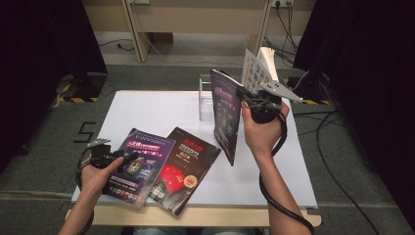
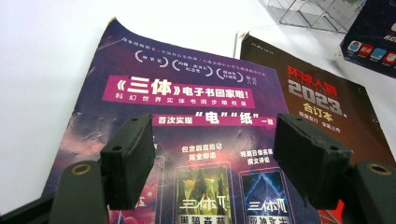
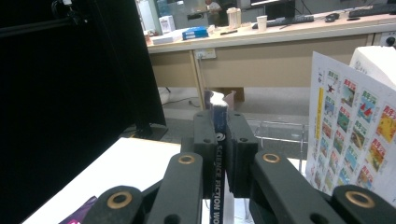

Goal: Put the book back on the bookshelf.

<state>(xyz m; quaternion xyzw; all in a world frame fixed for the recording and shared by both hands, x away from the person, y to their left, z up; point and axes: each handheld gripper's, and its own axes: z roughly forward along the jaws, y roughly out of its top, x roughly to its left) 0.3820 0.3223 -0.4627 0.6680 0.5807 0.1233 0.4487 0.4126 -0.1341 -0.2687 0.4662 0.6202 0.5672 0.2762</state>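
White tabletop (image 1: 147, 105) is spread under both hands, with the person's forearms entering from the near edge. The right hand (image 1: 262, 129) is raised above the table's right half, wrist bent upward, and the right gripper (image 1: 244, 98) is carried at about the height of the clear acrylic stand (image 1: 206, 95) behind it. A dark magazine (image 1: 226, 115) is clamped by its spine between the pads of that gripper; in the right gripper view the spine (image 3: 219, 158), printed "SCIENCE FICTION", is seen pinched edge-on between the two closed jaws. The magazine is held upright off the table, its long axis near vertical and slightly tilted, its cover facing the person's left and its lower corner hanging toward the near edge. Loose pages with coloured picture tiles (image 1: 257, 73) are fanned open to the right of the gripper. The left hand (image 1: 98, 171) is held low at the table's near-left corner, and the left gripper (image 1: 129, 156) is poised just over a purple magazine (image 2: 187, 107) lying flat; its jaws are spread wide with nothing between them. A brown magazine (image 1: 188, 164) marked "2023" is laid flat just beside the purple one, overlapping its right edge, both angled away to the right.
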